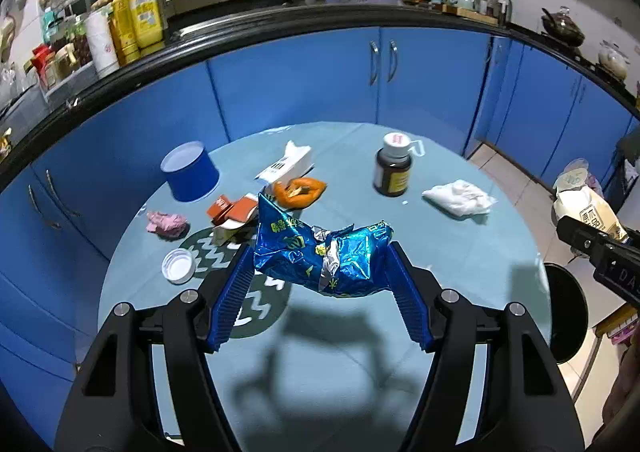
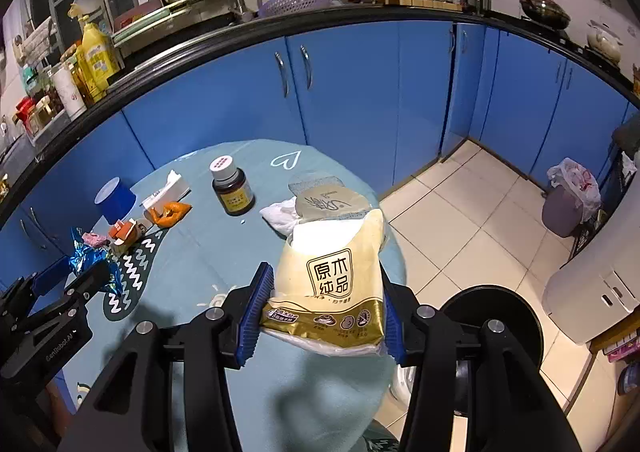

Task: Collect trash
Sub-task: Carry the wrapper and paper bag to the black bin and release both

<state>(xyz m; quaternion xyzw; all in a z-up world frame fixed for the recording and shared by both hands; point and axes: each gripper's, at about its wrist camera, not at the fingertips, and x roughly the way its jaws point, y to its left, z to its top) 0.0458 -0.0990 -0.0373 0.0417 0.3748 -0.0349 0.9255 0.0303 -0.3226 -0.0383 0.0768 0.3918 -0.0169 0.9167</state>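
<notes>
Between left gripper [image 1: 320, 272] pads, blue wrapper [image 1: 320, 256] clamped; right gripper [image 2: 324, 308] pinches tissue pack [image 2: 332, 284].

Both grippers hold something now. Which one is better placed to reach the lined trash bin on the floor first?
Right, probably. The grey trash bin with plastic liner stands on its side, while the right gripper holds the cream tissue pack near that table edge.

Both grippers: left gripper [image 1: 320, 264], right gripper [image 2: 324, 308], black linkage arms, silver screws, blue ribbed pads [image 1: 230, 300]; white lettering on housing.
</notes>
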